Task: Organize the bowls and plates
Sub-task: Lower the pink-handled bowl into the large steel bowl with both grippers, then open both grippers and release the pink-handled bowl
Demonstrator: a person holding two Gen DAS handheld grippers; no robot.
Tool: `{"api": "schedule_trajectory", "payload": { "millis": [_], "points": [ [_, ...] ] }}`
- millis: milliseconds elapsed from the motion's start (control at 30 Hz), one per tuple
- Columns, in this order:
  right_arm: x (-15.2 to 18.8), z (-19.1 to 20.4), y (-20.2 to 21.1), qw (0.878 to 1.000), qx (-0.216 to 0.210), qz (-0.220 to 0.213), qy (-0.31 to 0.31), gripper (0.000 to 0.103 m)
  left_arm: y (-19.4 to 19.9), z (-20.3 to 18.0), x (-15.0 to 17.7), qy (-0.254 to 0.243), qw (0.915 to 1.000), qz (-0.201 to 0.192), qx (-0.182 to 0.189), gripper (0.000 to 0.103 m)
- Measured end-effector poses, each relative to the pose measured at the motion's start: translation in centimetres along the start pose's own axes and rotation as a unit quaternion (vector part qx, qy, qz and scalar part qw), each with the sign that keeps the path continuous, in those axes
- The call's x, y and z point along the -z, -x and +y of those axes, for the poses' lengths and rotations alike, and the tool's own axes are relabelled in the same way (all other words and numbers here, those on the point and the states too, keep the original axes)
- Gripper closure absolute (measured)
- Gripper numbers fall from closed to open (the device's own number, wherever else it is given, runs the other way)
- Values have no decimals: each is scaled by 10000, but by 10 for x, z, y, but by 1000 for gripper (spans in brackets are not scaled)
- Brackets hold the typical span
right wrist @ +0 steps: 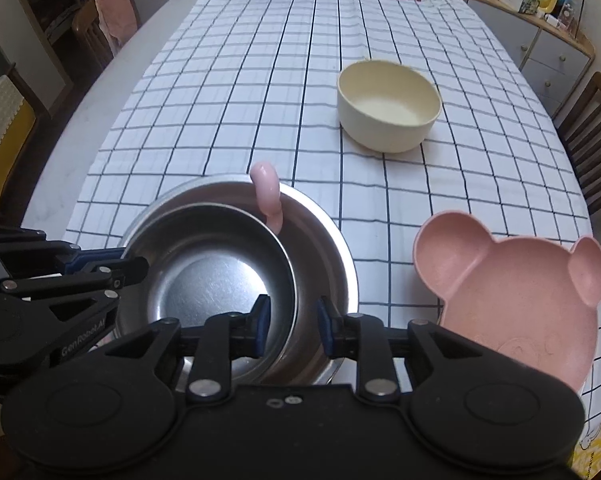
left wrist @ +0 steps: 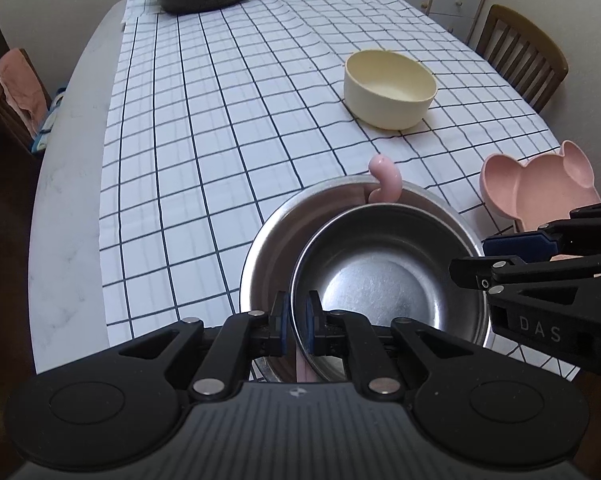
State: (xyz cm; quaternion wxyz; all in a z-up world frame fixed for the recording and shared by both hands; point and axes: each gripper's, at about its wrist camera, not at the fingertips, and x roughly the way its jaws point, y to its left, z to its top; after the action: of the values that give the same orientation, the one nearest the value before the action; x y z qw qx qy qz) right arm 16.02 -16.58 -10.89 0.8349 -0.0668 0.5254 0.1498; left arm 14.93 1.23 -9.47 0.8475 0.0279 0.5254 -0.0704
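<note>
Bowls first: the left gripper (left wrist: 296, 322) is clamped on the near-left rim of the smaller steel bowl (left wrist: 380, 276), which sits nested but off-centre inside the larger steel bowl (left wrist: 272, 248). Whether it rests fully on the bottom cannot be told. The right gripper (right wrist: 290, 326) has its jaws parted, astride the steel rims at the near right, gripping nothing. A pink curved handle (right wrist: 269, 192) hooks over the far rim of the steel pair; what it belongs to is hidden.

Outstanding: the cream bowl (right wrist: 388, 108) stands alone, well apart toward the far right of the checked cloth (left wrist: 204, 128), and the pink bear-shaped plate (right wrist: 512, 292) lies just right of the steel bowls. Judgement: one nesting is nearly complete; two items are not yet gathered.
</note>
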Motion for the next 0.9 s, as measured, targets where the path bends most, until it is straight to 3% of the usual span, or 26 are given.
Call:
{"api": "schedule_trajectory", "payload": {
  "millis": [333, 633, 833, 900],
  "points": [
    [-7, -6, 38, 9992, -54, -397, -20, 67, 34, -6, -13, -97, 9988, -434, 184, 93],
    [-22, -23, 76, 9958, -73, -905, -117, 42, 62, -19, -40, -150, 9957, -875, 272, 93],
    [-39, -47, 91, 9928, -113, -1179, -175, 35, 68, -28, -64, -78, 9939, -1072, 256, 91],
    [-45, -56, 93, 9919, -116, -1255, -188, 32, 67, -31, -73, -57, 9934, -1122, 212, 85]
  ]
}}
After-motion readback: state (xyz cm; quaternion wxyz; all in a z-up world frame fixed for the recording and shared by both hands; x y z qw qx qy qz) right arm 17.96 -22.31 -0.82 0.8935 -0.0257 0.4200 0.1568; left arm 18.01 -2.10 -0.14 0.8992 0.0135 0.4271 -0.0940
